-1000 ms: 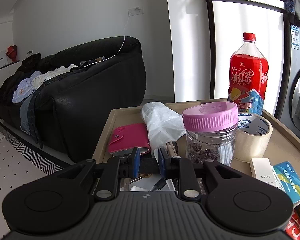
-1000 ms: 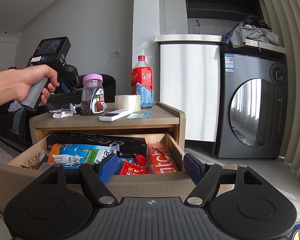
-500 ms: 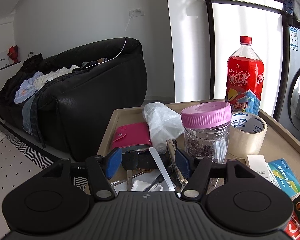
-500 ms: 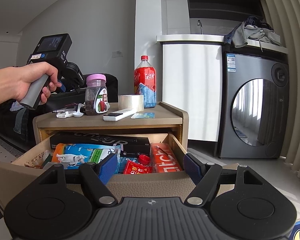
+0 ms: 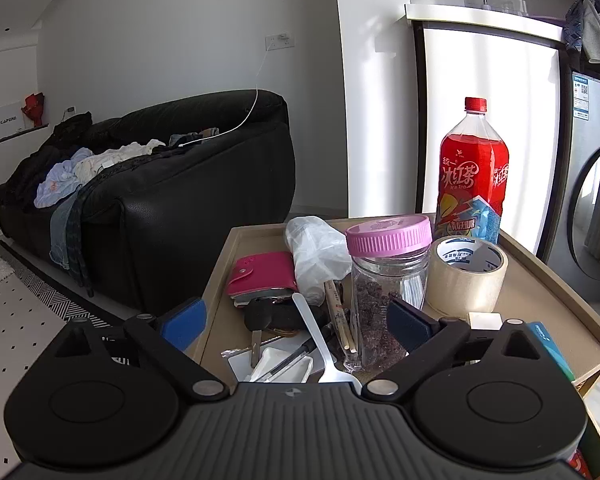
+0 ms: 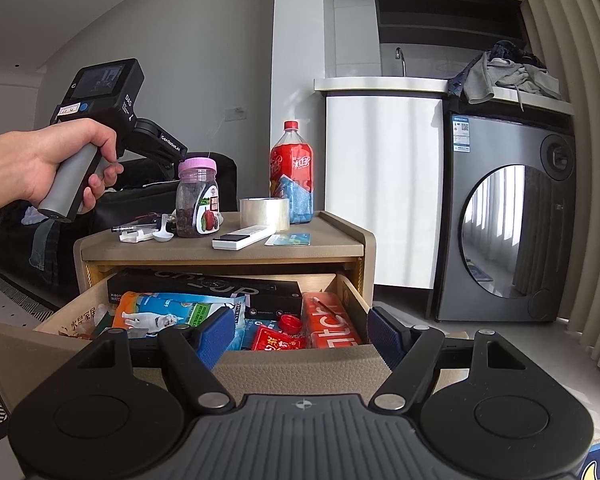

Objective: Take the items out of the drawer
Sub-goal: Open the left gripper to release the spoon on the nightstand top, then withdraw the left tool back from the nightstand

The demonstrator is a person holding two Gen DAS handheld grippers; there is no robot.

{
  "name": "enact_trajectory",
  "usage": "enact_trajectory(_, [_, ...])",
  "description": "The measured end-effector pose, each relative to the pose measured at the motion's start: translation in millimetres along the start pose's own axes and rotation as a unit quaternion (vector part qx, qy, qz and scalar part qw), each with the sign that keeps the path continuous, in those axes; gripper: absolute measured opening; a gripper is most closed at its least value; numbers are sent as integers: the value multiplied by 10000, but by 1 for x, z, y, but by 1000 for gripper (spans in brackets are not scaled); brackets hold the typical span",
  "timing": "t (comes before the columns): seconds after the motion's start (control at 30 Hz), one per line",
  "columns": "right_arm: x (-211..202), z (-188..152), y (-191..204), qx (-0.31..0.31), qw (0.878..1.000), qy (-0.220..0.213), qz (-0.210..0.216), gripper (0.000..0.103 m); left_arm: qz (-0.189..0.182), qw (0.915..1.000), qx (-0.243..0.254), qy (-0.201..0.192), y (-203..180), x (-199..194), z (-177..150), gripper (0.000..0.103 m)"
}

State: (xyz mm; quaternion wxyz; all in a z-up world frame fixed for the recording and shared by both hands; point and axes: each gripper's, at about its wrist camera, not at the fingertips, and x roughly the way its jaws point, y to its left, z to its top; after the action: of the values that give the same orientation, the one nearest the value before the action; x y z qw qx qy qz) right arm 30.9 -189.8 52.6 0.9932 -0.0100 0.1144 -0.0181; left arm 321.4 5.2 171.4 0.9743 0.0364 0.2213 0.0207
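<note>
- Left gripper (image 5: 296, 322): jaws spread wide, holding nothing, above the cabinet top (image 5: 540, 300) over a clutter of a white spoon (image 5: 320, 344), black key (image 5: 276, 316) and chopsticks (image 5: 338, 316).
- Just beyond it: a pink-lidded jar (image 5: 388, 268), tape roll (image 5: 466, 276), pink wallet (image 5: 262, 274), plastic bag (image 5: 316, 248); a red bottle (image 5: 474, 176) stands at the back.
- Right gripper (image 6: 300, 334): jaws also spread, empty, in front of the open drawer (image 6: 300, 368).
- Drawer contents: a black box (image 6: 204, 290) at the back, a cat-print pouch (image 6: 172, 312), a red packet (image 6: 278, 340), an orange pack (image 6: 330, 326).
- Right view: a hand (image 6: 56, 164) holds the left gripper's handle above the cabinet.
- Farther off: a black sofa (image 5: 160, 192), washing machine (image 6: 508, 220).
</note>
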Motion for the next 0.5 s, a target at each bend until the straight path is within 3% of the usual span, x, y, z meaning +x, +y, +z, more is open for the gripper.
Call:
enact_trajectory(0.2, [-5, 1, 1, -24, 10000, -24, 11, 77, 98, 9997, 126, -208, -3, -14, -3, 103])
enact_trajectory(0.5, [-18, 3, 6, -53, 10000, -66, 16, 76, 49, 9997, 76, -222, -4, -32, -12, 103])
